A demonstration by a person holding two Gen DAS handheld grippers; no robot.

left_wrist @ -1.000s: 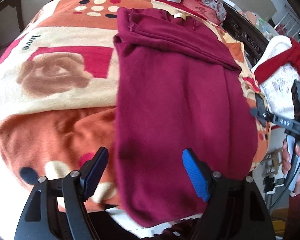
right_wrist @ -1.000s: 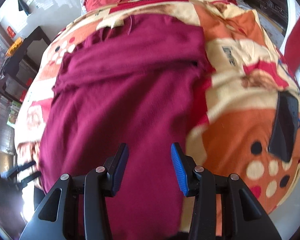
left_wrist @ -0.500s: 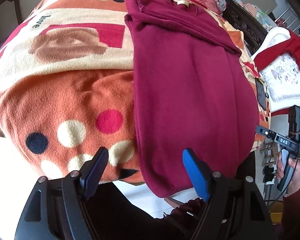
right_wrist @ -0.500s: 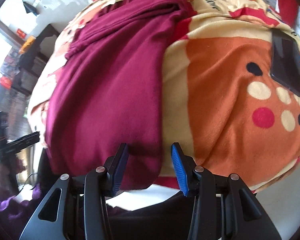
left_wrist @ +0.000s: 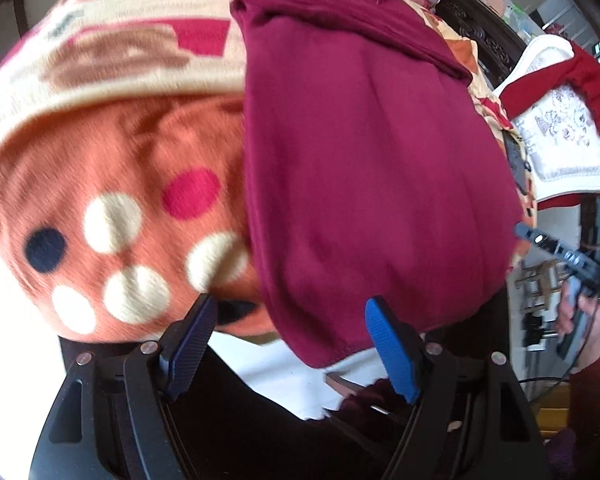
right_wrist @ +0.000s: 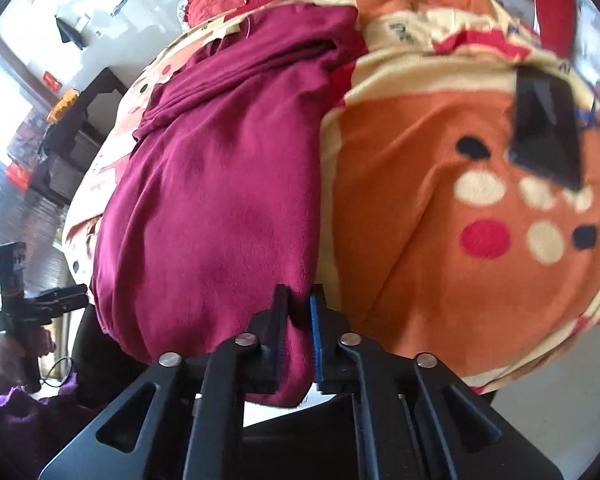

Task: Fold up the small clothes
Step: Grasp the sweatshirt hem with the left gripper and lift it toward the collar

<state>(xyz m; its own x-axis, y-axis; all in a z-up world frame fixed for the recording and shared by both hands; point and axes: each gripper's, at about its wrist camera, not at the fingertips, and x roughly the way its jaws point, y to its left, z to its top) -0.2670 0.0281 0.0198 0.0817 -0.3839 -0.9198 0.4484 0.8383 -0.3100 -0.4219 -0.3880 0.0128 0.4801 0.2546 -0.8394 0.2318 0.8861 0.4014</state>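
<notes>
our right hand-held gripper (right_wrist: 296, 336) is closing on the maroon garment's (right_wrist: 220, 200) hem at the bed's (right_wrist: 440, 280) near edge; left hand-held gripper (left_wrist: 288, 344) gapes wide w/ nothing pinched.

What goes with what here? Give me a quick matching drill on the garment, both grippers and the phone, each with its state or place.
Things:
1. garment
2. left gripper
3. right gripper
4. phone

States or places:
A. jaws wide, nothing pinched
B. lying flat on the blanket, right of the cloth
C. jaws closing on the near hem
D. maroon, near end hanging over the bed's edge

Pairs: 1-D, 2-A, 3-C, 4-B
</notes>
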